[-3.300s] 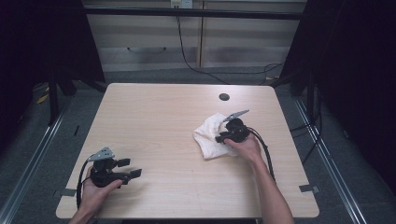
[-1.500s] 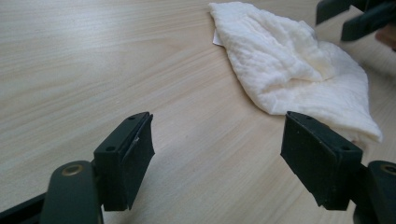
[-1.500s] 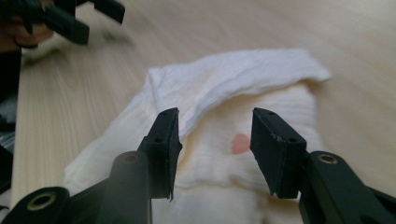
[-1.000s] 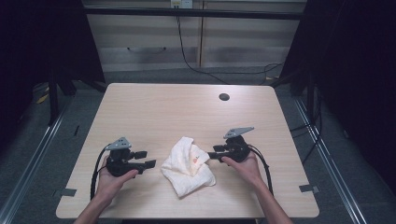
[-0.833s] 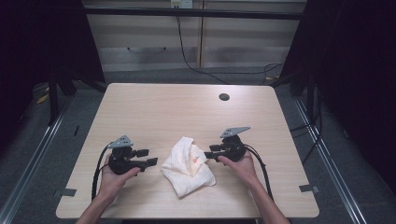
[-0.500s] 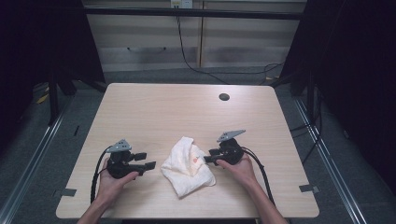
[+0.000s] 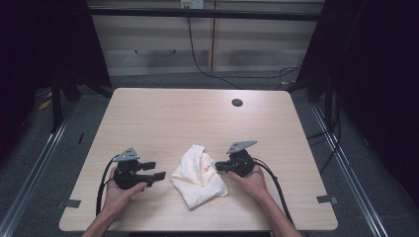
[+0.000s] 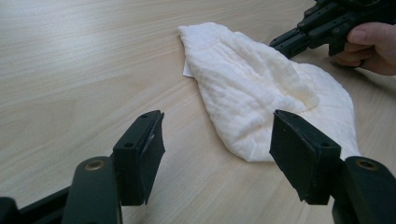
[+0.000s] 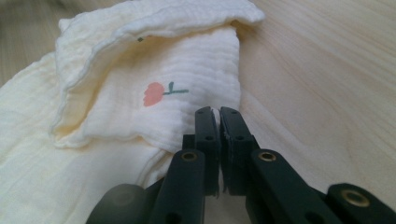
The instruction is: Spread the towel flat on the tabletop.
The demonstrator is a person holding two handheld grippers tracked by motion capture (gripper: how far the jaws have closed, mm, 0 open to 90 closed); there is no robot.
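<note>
A crumpled white cloth [image 7: 198, 177] with a small red flower print [image 9: 157, 93] lies on the wooden table [image 7: 197, 118], near its front edge. My right gripper [image 7: 217, 168] points left at the cloth's right edge, and its jaws [image 9: 217, 114] are pressed together on a folded layer there. My left gripper [image 7: 159, 176] sits to the left of the cloth, a short gap away. Its jaws [image 8: 217, 140] stand wide open and hold nothing, with the cloth [image 8: 261, 88] just ahead of them. The right gripper [image 8: 299, 37] touches the cloth's far side.
A round dark cable hole [image 7: 237, 102] sits in the table's far right part. Cables trail from both grippers toward the front edge [image 7: 197, 228]. Bare wood stretches behind the cloth. Dark floor and metal rails surround the table.
Since 3.3 s ago the cloth has come from the right middle to the front centre with the right gripper. The left gripper moved right toward it. In the last second the right gripper edged closer.
</note>
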